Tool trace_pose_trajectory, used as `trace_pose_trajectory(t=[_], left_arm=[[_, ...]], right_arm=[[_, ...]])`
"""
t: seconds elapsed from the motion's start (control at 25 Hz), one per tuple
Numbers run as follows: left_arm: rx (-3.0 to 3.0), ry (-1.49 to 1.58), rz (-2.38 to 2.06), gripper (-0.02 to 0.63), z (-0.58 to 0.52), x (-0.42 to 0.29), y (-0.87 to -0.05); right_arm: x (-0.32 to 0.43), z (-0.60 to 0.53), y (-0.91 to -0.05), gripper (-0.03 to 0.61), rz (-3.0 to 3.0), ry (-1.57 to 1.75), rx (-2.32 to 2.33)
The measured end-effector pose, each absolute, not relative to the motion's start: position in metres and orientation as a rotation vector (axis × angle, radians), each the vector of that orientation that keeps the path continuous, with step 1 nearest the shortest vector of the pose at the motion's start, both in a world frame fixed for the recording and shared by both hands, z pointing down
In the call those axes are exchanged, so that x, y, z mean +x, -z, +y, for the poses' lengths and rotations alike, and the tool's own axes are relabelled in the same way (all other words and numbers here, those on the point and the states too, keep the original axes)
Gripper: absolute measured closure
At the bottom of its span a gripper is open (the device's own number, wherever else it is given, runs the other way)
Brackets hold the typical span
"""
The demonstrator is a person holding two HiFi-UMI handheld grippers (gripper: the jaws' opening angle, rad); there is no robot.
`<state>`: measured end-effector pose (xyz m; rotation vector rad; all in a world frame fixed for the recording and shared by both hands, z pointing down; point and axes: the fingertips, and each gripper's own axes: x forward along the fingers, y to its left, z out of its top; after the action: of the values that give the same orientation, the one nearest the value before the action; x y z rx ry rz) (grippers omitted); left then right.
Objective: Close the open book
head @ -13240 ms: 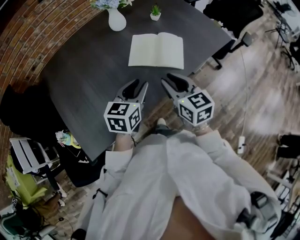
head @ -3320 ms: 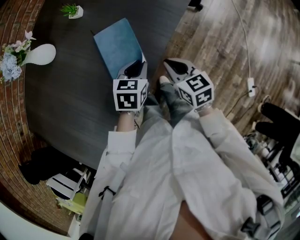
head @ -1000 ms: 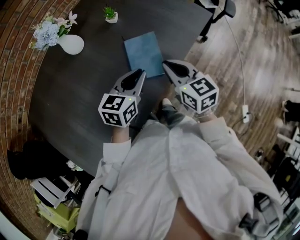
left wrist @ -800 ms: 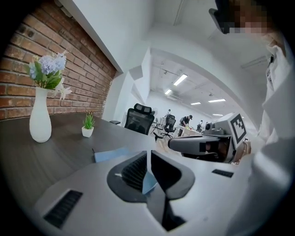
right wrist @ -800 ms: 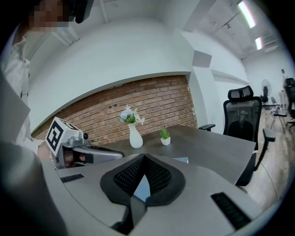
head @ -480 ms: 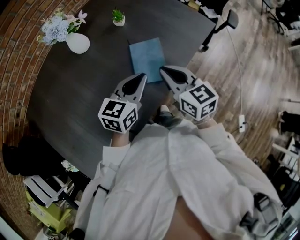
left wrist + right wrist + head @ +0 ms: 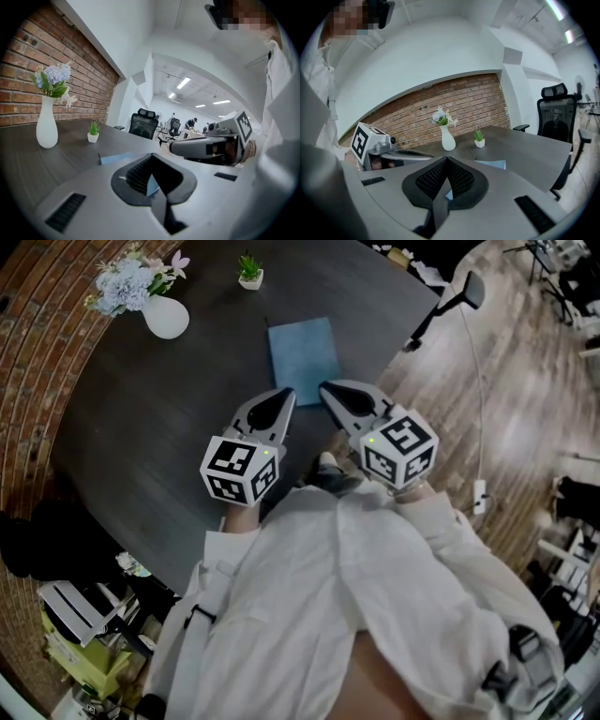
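Observation:
The book (image 7: 304, 360) lies closed on the dark table, its blue cover up, near the table's right edge. In the left gripper view a strip of the book (image 7: 123, 157) shows past the jaws, and in the right gripper view the book (image 7: 492, 164) shows as a blue corner. My left gripper (image 7: 285, 395) hovers just short of the book's near edge; its jaws have just been closing and stand shut with nothing between them. My right gripper (image 7: 328, 390) is beside it, shut and empty, also short of the book.
A white vase with flowers (image 7: 159, 310) and a small potted plant (image 7: 249, 270) stand at the table's far side. An office chair (image 7: 450, 301) is beyond the table's right corner. Wooden floor (image 7: 487, 409) lies to the right.
The left gripper's jaws have closed from partly open. Both grippers have drawn back a little from the closed book. The view has shifted slightly.

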<state>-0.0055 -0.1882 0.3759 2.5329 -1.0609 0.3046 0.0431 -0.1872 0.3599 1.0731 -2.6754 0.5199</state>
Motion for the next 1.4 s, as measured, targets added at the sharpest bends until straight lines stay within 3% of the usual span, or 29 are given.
trace_pose_trajectory(t=[1.4], left_arm=[[2.484, -0.36, -0.995, 0.609, -0.178, -0.004, -0.395]], right_arm=[[0.03, -0.172, -0.383, 0.574, -2.641, -0.651, 0.958]])
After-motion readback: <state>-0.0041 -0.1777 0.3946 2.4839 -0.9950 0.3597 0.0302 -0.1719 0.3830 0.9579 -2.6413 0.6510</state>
